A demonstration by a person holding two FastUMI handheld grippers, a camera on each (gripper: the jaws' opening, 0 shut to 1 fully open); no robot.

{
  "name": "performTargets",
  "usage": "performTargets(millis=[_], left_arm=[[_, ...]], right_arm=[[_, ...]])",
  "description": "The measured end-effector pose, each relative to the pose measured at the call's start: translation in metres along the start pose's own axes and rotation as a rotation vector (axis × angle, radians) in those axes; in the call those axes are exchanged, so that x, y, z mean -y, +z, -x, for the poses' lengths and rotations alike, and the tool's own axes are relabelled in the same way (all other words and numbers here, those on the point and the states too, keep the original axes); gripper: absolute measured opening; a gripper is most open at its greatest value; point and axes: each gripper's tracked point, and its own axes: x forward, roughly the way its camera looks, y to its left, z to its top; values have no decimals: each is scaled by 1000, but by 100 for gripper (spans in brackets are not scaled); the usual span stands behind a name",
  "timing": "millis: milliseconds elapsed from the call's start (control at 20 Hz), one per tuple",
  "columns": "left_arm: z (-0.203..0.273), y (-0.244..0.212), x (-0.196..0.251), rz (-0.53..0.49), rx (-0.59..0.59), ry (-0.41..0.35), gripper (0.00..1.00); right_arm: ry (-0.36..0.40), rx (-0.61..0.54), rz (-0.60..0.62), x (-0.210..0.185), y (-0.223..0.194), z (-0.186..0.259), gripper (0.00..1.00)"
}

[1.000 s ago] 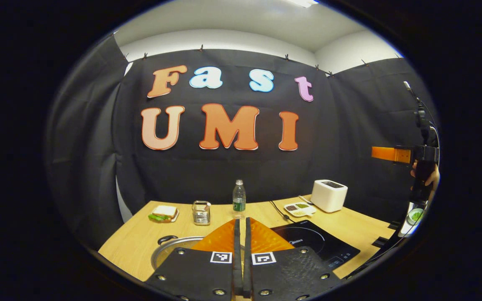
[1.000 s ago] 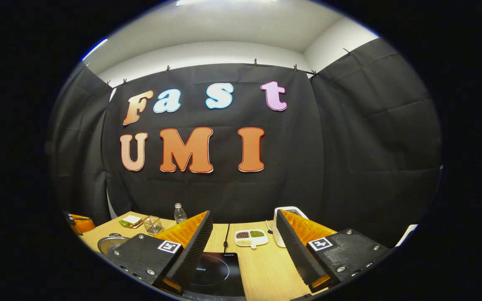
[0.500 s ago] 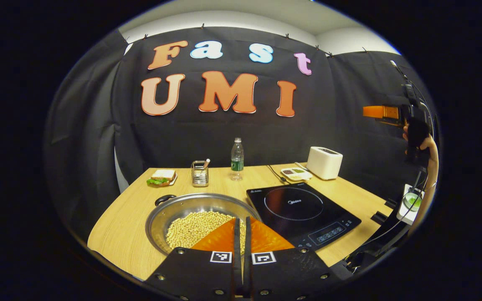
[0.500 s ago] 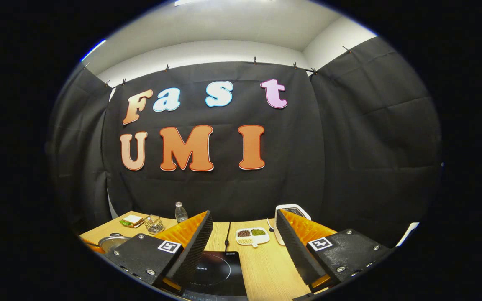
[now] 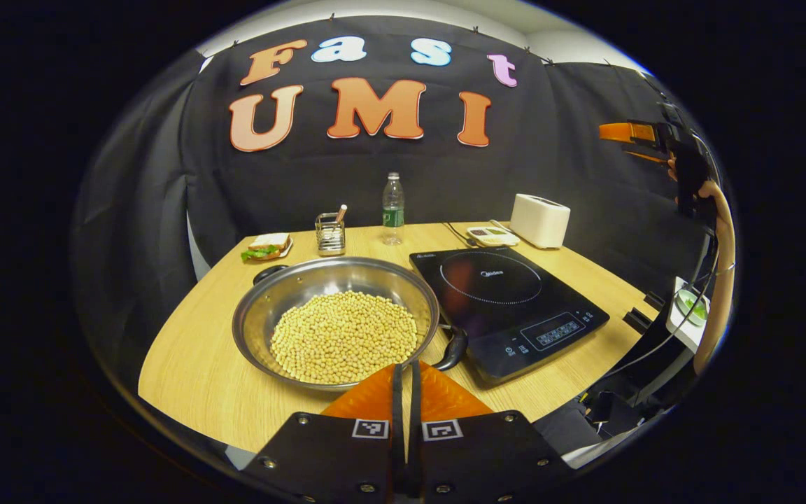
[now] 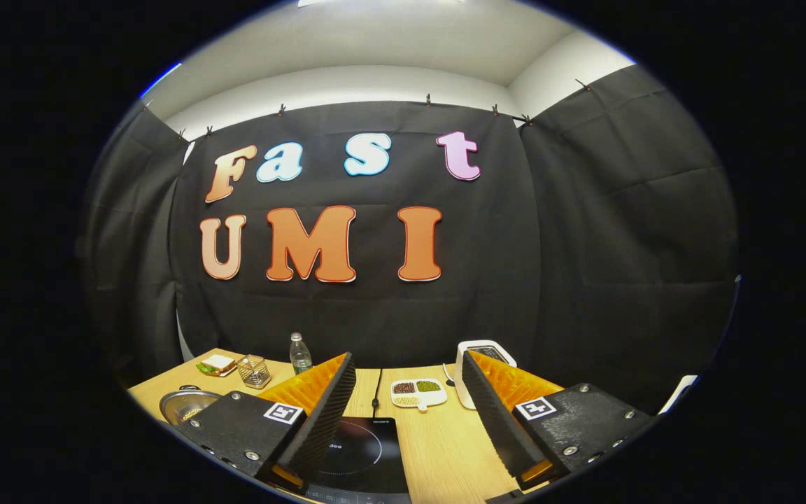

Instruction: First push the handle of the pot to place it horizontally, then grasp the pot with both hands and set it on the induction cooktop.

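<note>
A wide steel pot (image 5: 333,274) full of pale beans (image 5: 343,336) sits on the wooden table, left of the black induction cooktop (image 5: 508,294). One black handle (image 5: 269,271) points to the far left and the other (image 5: 453,348) to the near right, beside the cooktop's edge. My left gripper (image 5: 403,367) is shut and empty, hovering above the pot's near rim. My right gripper (image 6: 408,367) is open and empty, held high above the cooktop (image 6: 364,455), with the pot (image 6: 182,404) low at the left. The right gripper (image 5: 628,133) also appears up at the right in the left gripper view.
Along the table's back stand a sandwich plate (image 5: 266,246), a wire holder (image 5: 331,233), a water bottle (image 5: 393,208), a divided dish (image 5: 490,236) and a white toaster (image 5: 540,220). A cable (image 5: 455,231) runs behind the cooktop. An arm (image 5: 718,266) hangs at the right edge.
The left gripper's view has tipped downward, bringing the whole pot and cooktop into sight below it. The right gripper has barely moved and stays open.
</note>
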Motion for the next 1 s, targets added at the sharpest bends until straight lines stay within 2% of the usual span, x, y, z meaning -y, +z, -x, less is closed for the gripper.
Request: performTargets(millis=[350, 400, 450, 500, 550, 600, 650, 700, 750, 800, 850, 950, 1000], left_arm=[[-23, -36, 14, -7, -102, -44, 3], [-27, -40, 15, -6, -115, -48, 3], [-31, -44, 14, -5, -129, -48, 3], [-37, -47, 13, -4, -139, -46, 3], [-41, -47, 13, -3, -147, -46, 3], [-45, -47, 14, 1, -150, -49, 3], [-48, -46, 13, 10, -152, -43, 3], [-49, -45, 11, 16, -152, -40, 3], [-51, -39, 11, 17, -142, -36, 3], [-52, -33, 11, 15, -130, -35, 5], [-54, -33, 13, 6, -141, -38, 5], [-56, -32, 15, -15, -145, -35, 2], [-60, -30, 18, -25, -143, -37, 2]], right_arm=[[4, -9, 5, 1, -6, 2, 95], [3, -10, 5, 2, -6, 2, 100], [3, -11, 5, 3, -6, 2, 95], [2, -12, 3, 4, -7, 2, 95], [1, -16, 2, 4, -8, 2, 100], [0, -18, -3, 5, -11, 2, 100], [-2, -17, -9, 7, -11, 2, 95], [-3, -18, -11, 8, -11, 2, 100], [-5, -19, -11, 10, -12, 2, 95], [-7, -21, -8, 11, -13, 1, 100], [-10, -23, -6, 12, -13, 0, 95], [-11, -25, -11, 13, -14, -1, 95], [-9, -25, -19, 14, -13, -1, 100]])
